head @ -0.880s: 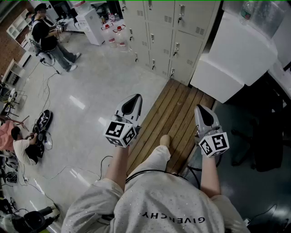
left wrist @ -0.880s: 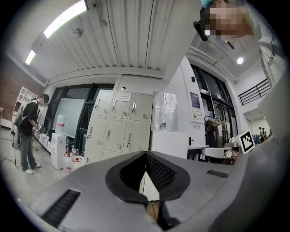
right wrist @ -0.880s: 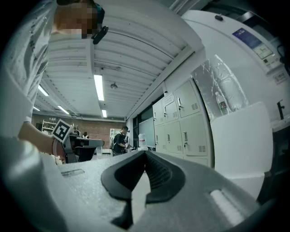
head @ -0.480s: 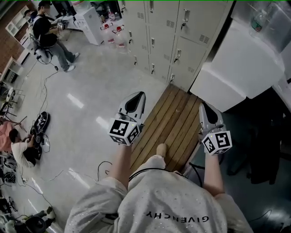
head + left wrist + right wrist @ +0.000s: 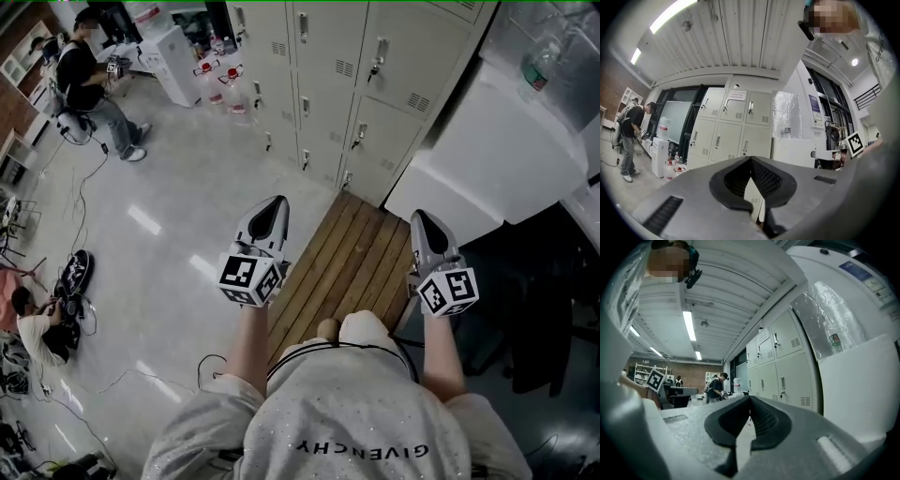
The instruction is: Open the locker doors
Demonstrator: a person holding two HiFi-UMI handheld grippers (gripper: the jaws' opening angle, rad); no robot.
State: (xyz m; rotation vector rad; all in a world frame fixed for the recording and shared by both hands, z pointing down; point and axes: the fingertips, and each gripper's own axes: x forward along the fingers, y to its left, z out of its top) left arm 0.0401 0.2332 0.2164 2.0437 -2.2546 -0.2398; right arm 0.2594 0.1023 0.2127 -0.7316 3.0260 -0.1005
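cream metal lockers (image 5: 403, 66) with vents and handles standing beyond the wooden platform (image 5: 352, 258), every door sitting shut and hiding the insides, left gripper (image 5: 277, 201) and right gripper (image 5: 416, 217) hovering well apart from them, jaws pressing together, gripping nothing

**Open path to the lockers, a white box crowding the right**

Seen from above, the lockers (image 5: 375, 84) stand at twelve o'clock, doors shut. Bare wooden decking (image 5: 352, 267) and open air lead up to them. A large white box (image 5: 487, 159) blocks two o'clock, just beside the lockers. Pale floor (image 5: 169, 206) lies open from nine to eleven, with water jugs (image 5: 234, 92) at its far edge.
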